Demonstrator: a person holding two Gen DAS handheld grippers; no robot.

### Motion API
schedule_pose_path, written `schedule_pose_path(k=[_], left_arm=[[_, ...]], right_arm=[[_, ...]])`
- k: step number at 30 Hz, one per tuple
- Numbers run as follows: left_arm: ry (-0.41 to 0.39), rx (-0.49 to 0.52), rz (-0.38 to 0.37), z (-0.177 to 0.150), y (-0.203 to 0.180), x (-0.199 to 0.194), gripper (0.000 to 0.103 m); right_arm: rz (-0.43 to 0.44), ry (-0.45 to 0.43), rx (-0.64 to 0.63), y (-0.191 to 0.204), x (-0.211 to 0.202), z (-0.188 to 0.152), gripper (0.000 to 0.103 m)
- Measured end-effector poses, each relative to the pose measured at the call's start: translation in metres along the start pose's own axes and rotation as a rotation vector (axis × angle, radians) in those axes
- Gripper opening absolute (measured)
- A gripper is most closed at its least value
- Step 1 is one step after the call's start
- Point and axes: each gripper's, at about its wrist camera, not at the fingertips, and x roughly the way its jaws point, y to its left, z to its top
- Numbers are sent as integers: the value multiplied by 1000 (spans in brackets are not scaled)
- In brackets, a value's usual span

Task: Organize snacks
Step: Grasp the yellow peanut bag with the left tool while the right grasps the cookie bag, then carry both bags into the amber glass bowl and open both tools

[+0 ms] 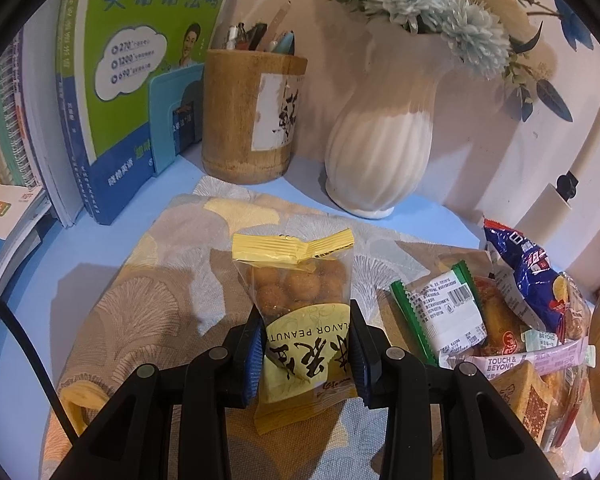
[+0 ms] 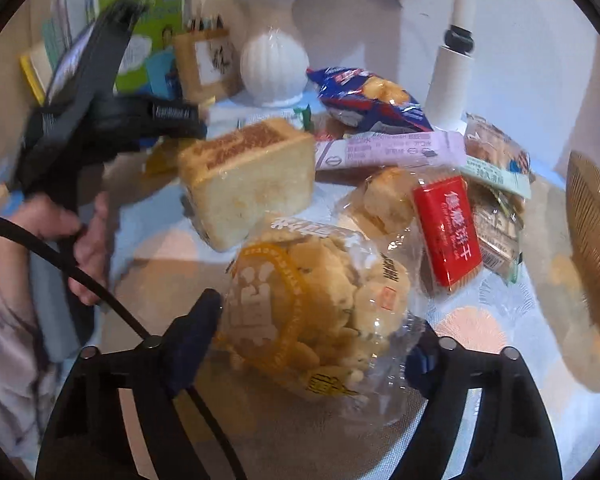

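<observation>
between left fingers (image 1: 256, 344), peanut packet (image 1: 296, 320)

From my left wrist view, the peanut packet (image 1: 300, 312) lies on the cloth mat (image 1: 148, 280), which covers the tabletop (image 1: 96, 248). Behind the mat stand the pen holder (image 1: 248, 116) and, to its right, the vase (image 1: 380, 140). Books (image 1: 112, 92) stand left of the pen holder. Right of the peanut packet sits the snack pile (image 1: 500, 320), with the chip bag (image 1: 528, 272) at its back. From my right wrist view, the cracker bag (image 2: 316, 304) lies nearest; the bread slice (image 2: 252, 184) is behind it to the left, and the biscuit pack (image 2: 446, 228) to its right.
</observation>
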Motion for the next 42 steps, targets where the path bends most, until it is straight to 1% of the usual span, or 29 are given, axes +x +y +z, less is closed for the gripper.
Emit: schedule_pose_path(k=[1,4,7,11,14,17,21,23,26,28,29,30,32,33,36,38,39,40,41,42], left_arm=[[-11,-1,-2,0,0,-2,36],[-49,0,-7,-1,0,-10,36],[-82,6,1,-2,-1,-17,36],[-141,32,48,-4,-7,-29,35],[-190,83,67,-6,-17,-38,35],[-214,131,96,-9,-27,-43,36],[-259,174,142,-10,-35,-54,36],[-263,195,160,-9,-40,-62,36],[-242,166,98,4,-49,-85,35],[-229,169,58,15,-66,-104,35],[-228,188,40,22,-81,-116,35],[-228,202,26,26,-91,-123,35],[-224,246,-39,34,-123,-141,35],[-211,274,-87,36,-145,-150,35],[-162,344,-201,33,-200,-159,35],[-126,390,-277,25,-235,-159,36],[-98,413,-327,18,-255,-155,36],[-71,429,-362,11,-270,-150,36],[-39,449,-395,4,-285,-144,36],[22,486,-452,-7,-305,-134,36]], right_arm=[[33,-14,21,-5,-3,0,75],[156,-107,82,-20,-23,-2,75],[191,-160,113,-28,-32,-5,75],[217,-206,137,-37,-40,-8,75],[229,-239,147,-40,-47,-15,75],[241,-276,176,-44,-52,-14,75],[244,-303,214,-53,-72,-14,76],[242,-329,219,-60,-88,-7,76],[226,-368,251,-78,-110,8,76],[197,-389,282,-95,-122,22,76],[173,-398,294,-103,-127,28,76],[128,-409,301,-116,-135,39,76],[75,-417,309,-135,-144,54,76],[47,-422,321,-151,-150,64,76],[-12,-429,361,-192,-166,81,77],[-48,-416,395,-221,-169,89,77],[-71,-407,410,-235,-171,91,79],[-94,-390,426,-251,-169,91,80],[-109,-375,440,-263,-168,90,85],[-122,-350,460,-278,-164,88,86]])
